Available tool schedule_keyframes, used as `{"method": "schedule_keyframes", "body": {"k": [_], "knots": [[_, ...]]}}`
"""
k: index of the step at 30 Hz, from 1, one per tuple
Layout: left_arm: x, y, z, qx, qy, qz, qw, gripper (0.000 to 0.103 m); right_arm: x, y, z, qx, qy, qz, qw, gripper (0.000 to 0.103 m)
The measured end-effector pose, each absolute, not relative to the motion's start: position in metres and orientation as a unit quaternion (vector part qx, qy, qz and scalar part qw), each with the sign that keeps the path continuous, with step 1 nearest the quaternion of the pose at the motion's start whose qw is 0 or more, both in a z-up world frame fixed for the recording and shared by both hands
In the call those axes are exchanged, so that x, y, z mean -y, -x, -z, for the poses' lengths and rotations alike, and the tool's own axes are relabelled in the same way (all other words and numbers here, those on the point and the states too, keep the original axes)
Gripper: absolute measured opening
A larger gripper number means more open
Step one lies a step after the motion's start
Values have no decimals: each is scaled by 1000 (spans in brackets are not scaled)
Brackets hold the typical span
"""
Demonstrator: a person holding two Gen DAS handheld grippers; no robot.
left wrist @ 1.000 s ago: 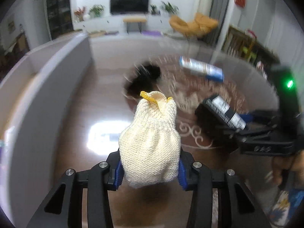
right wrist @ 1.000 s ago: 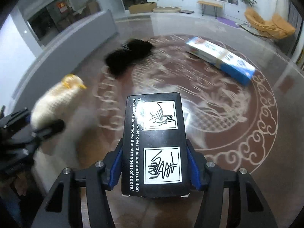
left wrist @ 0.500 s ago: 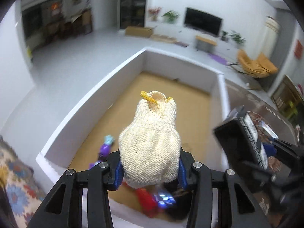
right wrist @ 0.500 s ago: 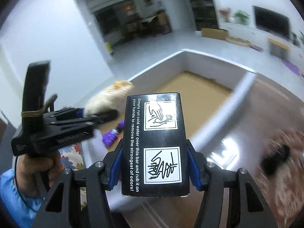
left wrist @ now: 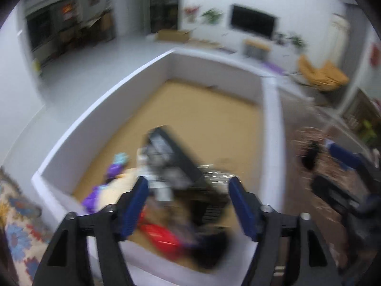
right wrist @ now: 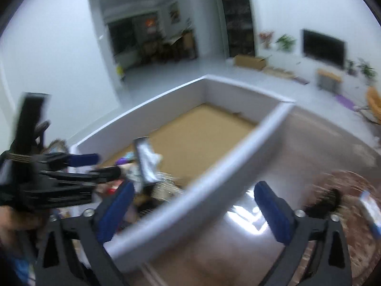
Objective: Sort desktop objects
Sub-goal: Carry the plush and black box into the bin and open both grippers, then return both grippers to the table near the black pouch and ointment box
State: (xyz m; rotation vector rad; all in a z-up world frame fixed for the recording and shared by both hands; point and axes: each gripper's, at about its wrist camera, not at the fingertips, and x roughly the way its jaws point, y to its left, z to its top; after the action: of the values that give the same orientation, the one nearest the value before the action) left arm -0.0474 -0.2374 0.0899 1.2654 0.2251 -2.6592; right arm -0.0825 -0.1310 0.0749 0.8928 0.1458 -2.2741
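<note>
My left gripper [left wrist: 188, 200] is open and empty above the near end of a white-walled box [left wrist: 271, 109] with a brown floor. The black carton [left wrist: 171, 157] lies blurred inside the box below it, among a purple toy [left wrist: 114, 171] and a red item [left wrist: 162, 234]. The cream knit glove [left wrist: 112, 190] shows partly beside the purple toy. My right gripper [right wrist: 193, 207] is open and empty over the box's right wall [right wrist: 214, 178]. The black carton [right wrist: 144, 162] shows in the right wrist view too, with the left gripper [right wrist: 83, 169] at the left.
A black brush [right wrist: 326, 202] and a blue-and-white box [right wrist: 369, 212] lie on the patterned brown table at the right. In the left wrist view the brush [left wrist: 309, 157] and the right gripper [left wrist: 345, 190] are at the right. A patterned rug [left wrist: 16, 228] lies left of the box.
Both grippers have opened. The glove and the black carton have dropped out of them into the box. The right gripper has swung right toward the table.
</note>
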Motion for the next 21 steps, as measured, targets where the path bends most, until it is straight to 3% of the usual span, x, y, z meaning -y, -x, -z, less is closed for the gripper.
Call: {"method": "schedule_keyframes", "body": {"k": [2, 3, 6, 11, 16, 21], "knots": [[191, 39, -102, -52, -407, 911, 47, 100, 80, 80, -66, -58, -340, 891, 295, 103], [169, 34, -103, -41, -400, 915, 26, 103, 61, 83, -59, -61, -345, 896, 273, 103], [101, 32, -84, -9, -412, 911, -34, 103, -11, 81, -20, -75, -388, 900, 185, 103], [29, 60, -1, 21, -483, 873, -61, 103, -118, 60, 38, -108, -431, 893, 67, 103], [5, 85, 39, 2, -507, 860, -49, 103, -170, 45, 46, -61, -441, 895, 44, 103], [-7, 103, 37, 21, -477, 878, -33, 103, -179, 51, 47, -22, -455, 889, 31, 103]]}}
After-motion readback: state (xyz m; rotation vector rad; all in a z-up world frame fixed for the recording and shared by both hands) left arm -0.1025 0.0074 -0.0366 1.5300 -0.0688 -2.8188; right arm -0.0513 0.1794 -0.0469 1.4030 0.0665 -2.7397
